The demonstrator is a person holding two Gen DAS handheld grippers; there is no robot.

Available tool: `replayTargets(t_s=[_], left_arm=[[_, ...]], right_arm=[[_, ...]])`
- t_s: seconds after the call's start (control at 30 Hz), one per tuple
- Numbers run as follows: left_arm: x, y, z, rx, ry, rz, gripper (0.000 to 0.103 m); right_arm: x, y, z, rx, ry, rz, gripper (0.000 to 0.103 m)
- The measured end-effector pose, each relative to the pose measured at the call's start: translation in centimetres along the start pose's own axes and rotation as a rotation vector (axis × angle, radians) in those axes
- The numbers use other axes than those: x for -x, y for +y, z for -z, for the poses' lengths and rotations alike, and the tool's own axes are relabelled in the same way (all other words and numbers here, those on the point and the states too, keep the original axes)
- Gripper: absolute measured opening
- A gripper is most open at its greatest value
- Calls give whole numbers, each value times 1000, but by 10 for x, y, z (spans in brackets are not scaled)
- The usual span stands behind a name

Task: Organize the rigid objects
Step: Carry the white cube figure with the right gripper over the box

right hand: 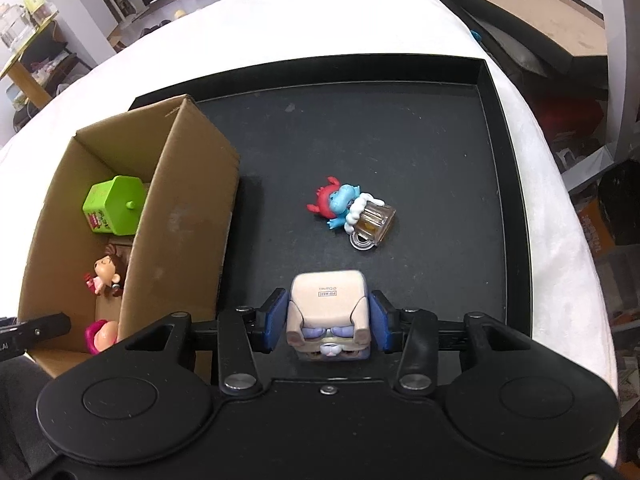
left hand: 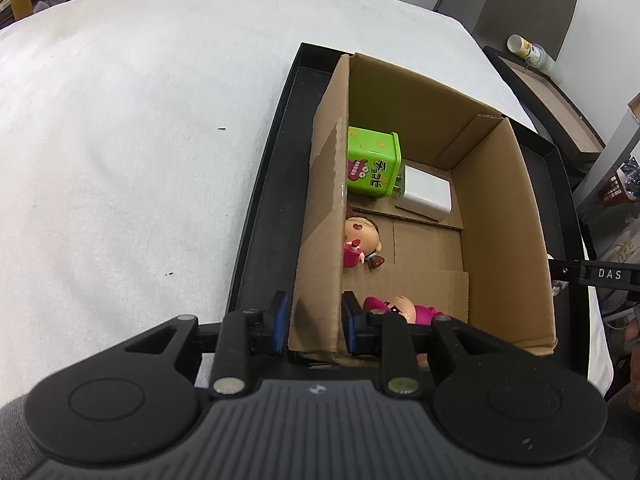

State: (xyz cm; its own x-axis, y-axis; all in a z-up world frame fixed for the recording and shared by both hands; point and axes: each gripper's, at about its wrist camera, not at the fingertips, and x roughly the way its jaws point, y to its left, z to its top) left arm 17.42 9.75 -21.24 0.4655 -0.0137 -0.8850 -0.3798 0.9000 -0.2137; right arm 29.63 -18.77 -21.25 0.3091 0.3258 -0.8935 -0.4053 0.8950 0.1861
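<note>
A beige cube figure with a purple face [right hand: 328, 300] sits between the blue pads of my right gripper [right hand: 328, 320], which is shut on it just above the black tray [right hand: 360, 120]. A blue hippo figure with a beer mug [right hand: 352, 212] lies further out on the tray. My left gripper [left hand: 314, 320] is shut on the near left wall of the cardboard box [left hand: 500, 220], one pad inside and one outside. In the box lie a green tin [left hand: 372, 164], a white charger block [left hand: 426, 198], a girl figurine [left hand: 360, 244] and a pink figurine [left hand: 404, 310].
The tray [left hand: 264, 184] rests on a table covered in white cloth [left hand: 140, 140]. A dark side table [left hand: 552, 96] with a jar stands beyond the right edge. Part of the right tool [left hand: 592, 274] shows past the box's right wall.
</note>
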Motion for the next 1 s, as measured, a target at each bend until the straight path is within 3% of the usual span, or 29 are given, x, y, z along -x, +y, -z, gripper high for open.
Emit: replayTargets(t_s=[1.0], left_arm=[[9, 18, 4, 41, -35, 125, 25]], right_arm=[[53, 72, -37, 142, -100, 36, 43]])
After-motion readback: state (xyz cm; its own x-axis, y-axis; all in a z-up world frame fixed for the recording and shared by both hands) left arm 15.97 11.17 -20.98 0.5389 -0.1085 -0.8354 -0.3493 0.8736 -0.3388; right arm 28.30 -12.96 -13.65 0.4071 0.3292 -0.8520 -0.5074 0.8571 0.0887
